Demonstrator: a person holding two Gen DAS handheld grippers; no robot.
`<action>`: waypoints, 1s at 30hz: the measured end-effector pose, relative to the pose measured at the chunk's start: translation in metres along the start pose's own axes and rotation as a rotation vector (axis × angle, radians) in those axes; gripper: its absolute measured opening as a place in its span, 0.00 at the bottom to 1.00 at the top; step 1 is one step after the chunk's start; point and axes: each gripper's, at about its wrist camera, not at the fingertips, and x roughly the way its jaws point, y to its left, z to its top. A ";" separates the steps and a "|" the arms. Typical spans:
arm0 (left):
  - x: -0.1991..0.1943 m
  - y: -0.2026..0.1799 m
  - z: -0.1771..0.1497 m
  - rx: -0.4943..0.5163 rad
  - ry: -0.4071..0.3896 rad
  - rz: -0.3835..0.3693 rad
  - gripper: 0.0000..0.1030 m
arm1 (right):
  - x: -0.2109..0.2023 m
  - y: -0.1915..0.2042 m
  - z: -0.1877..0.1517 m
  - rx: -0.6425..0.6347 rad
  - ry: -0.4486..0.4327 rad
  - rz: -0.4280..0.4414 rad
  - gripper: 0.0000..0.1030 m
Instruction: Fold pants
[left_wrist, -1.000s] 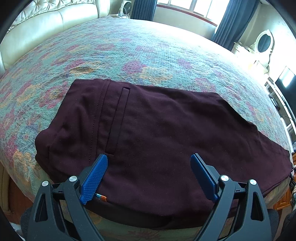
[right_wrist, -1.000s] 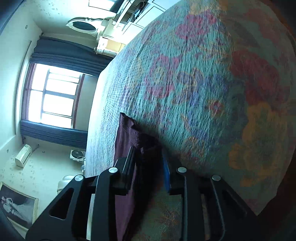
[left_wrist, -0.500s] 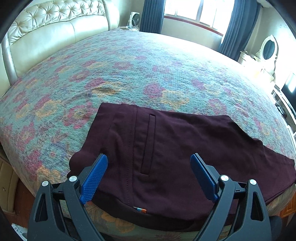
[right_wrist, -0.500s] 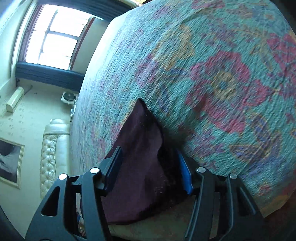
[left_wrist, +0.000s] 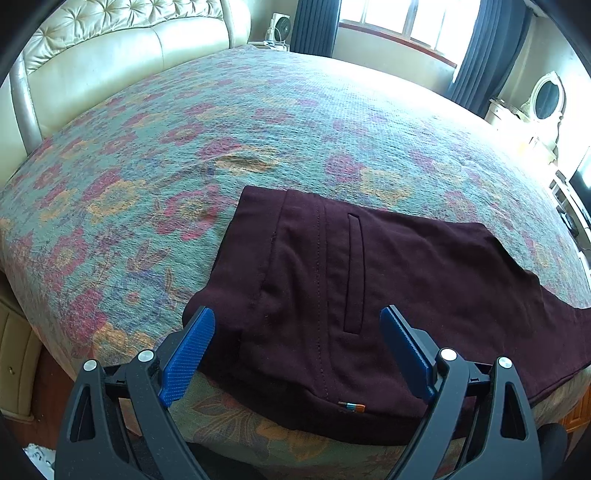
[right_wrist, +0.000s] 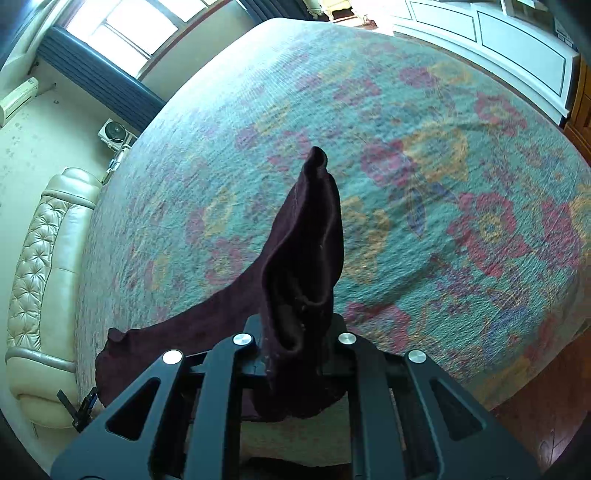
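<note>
Dark maroon pants (left_wrist: 388, 280) lie flat along the near edge of the bed (left_wrist: 258, 122), waistband end at the left with a slit pocket showing, legs running off to the right. My left gripper (left_wrist: 299, 350) is open and empty, hovering just above the waistband end. My right gripper (right_wrist: 295, 343) is shut on the leg end of the pants (right_wrist: 306, 251). It holds that end lifted off the bed, bunched and sticking up past the fingers, while the rest trails down to the left.
The bed has a floral green and pink cover (right_wrist: 443, 184). A cream tufted headboard (left_wrist: 110, 55) stands at the far left. A window with dark curtains (left_wrist: 388, 22) and a dresser with an oval mirror (left_wrist: 546, 96) line the far wall.
My right gripper has closed on the leg end and raised it off the bed. My left gripper has drawn back from the pants, still open.
</note>
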 end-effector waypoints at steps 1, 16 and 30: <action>0.000 0.001 -0.001 -0.006 -0.002 -0.006 0.87 | -0.008 0.015 0.001 -0.023 -0.008 0.001 0.13; -0.021 -0.007 0.003 -0.002 -0.030 -0.051 0.87 | -0.012 0.250 -0.051 -0.373 -0.026 0.097 0.13; -0.029 -0.023 0.004 0.028 -0.031 -0.070 0.87 | 0.130 0.321 -0.152 -0.500 0.092 -0.047 0.13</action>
